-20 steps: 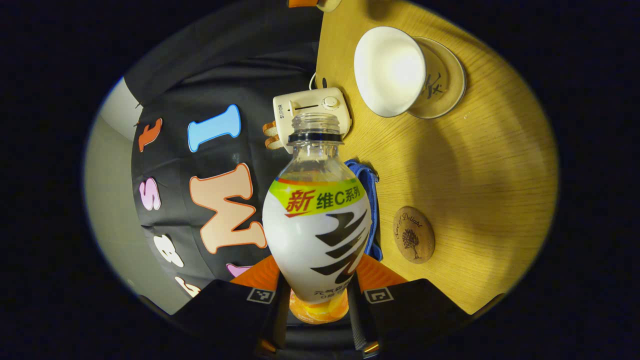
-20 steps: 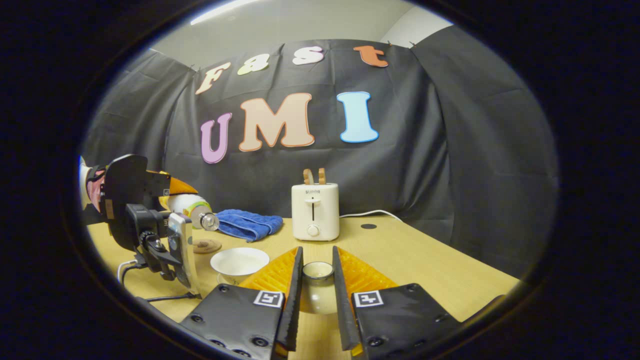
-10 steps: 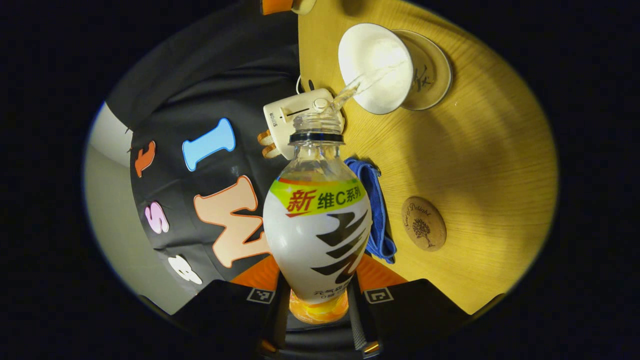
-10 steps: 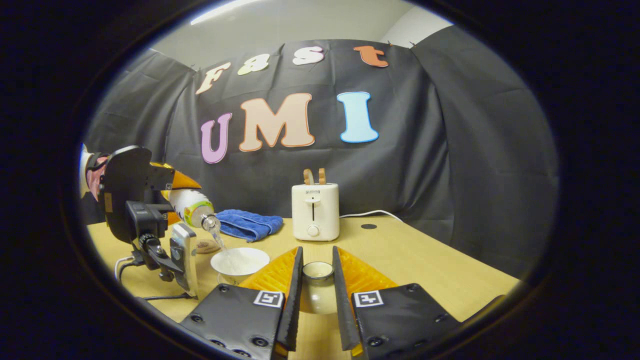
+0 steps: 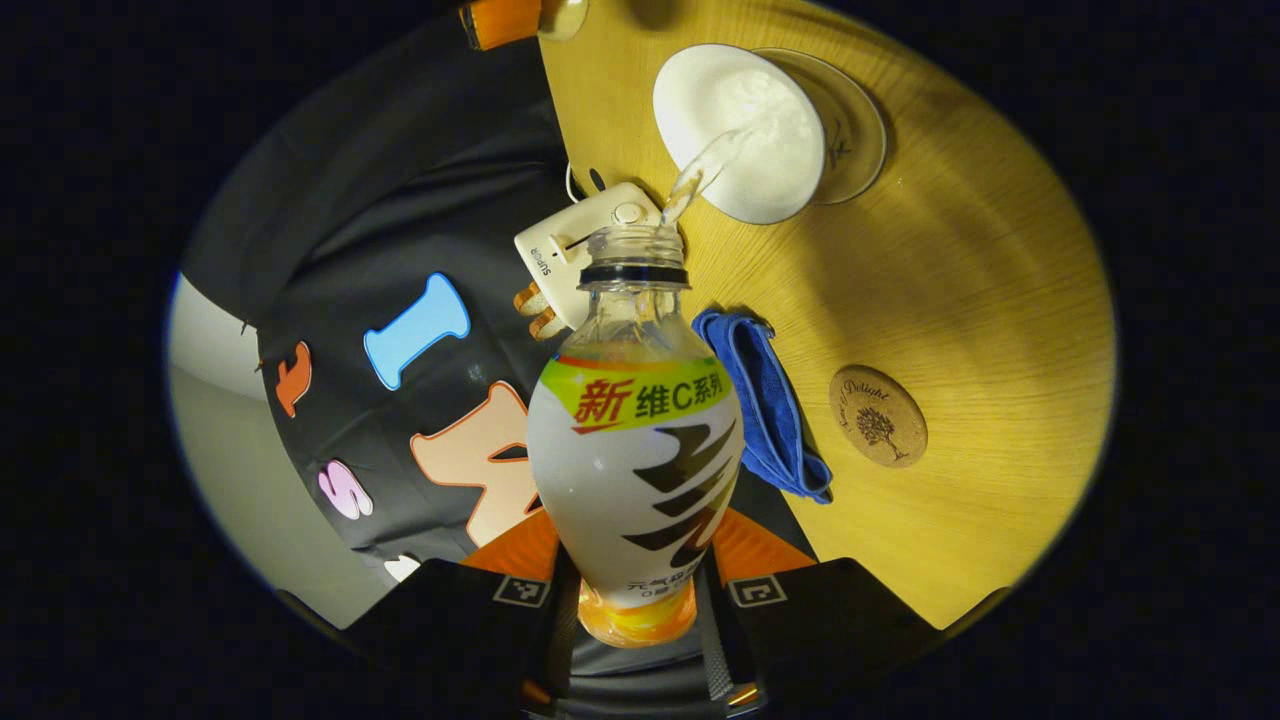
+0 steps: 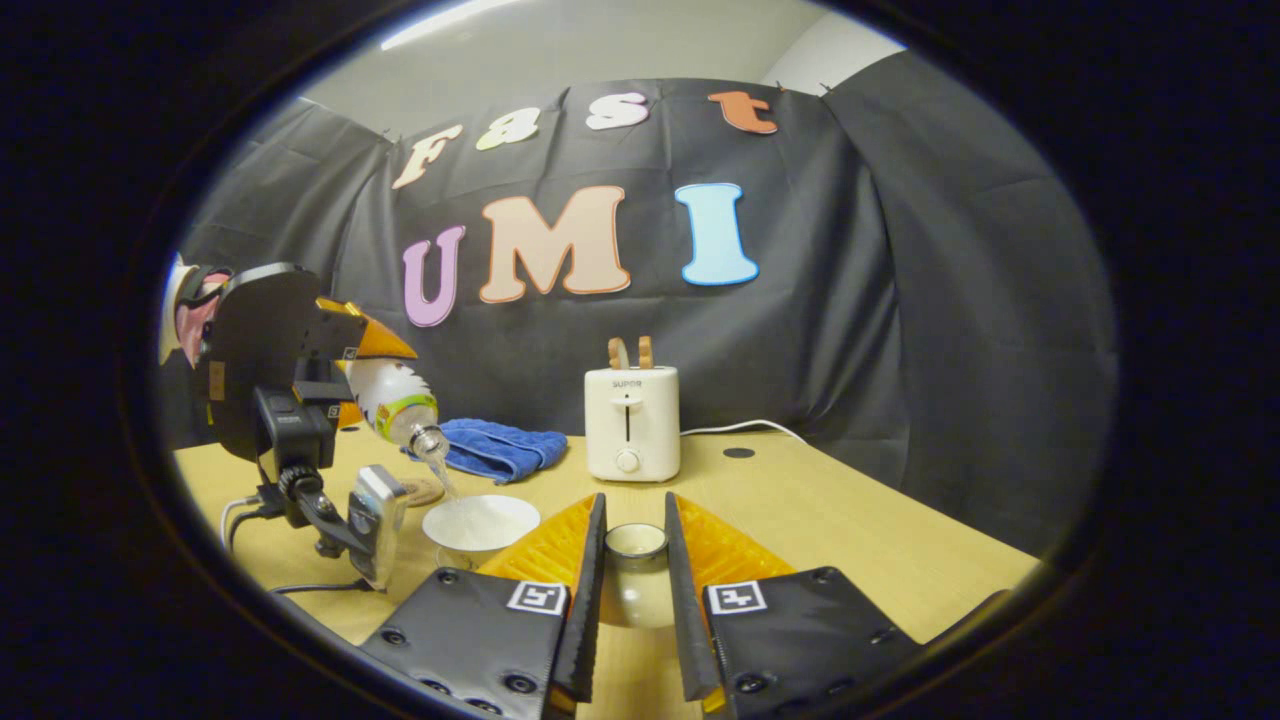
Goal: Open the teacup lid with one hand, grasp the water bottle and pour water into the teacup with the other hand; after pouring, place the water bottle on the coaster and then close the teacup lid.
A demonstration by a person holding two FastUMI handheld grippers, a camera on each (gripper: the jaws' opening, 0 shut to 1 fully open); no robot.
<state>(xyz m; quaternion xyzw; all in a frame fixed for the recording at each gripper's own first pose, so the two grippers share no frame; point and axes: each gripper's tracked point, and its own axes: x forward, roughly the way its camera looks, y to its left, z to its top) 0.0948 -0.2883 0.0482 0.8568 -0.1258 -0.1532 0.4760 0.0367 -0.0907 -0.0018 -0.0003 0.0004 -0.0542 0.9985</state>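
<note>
Near the table's (image 6: pixel 800 520) left edge: water bottle (image 5: pixel 636 440) clamped in left gripper (image 5: pixel 636 610), tipped steeper than a second ago, stream now entering teacup (image 6: pixel 480 524). Lid (image 6: pixel 634 580) pinched in right gripper (image 6: pixel 632 600). Pouring underway; coaster (image 5: pixel 878 430) waiting.

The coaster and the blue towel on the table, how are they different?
The coaster is round, brown and flat, with a small tree picture on it; the blue towel is soft, folded and rumpled. The coaster is smaller than the blue towel. The blue towel lies nearer the toaster by the booth's wall; the coaster sits farther out on the table. Both lie on the table with nothing on them.
</note>
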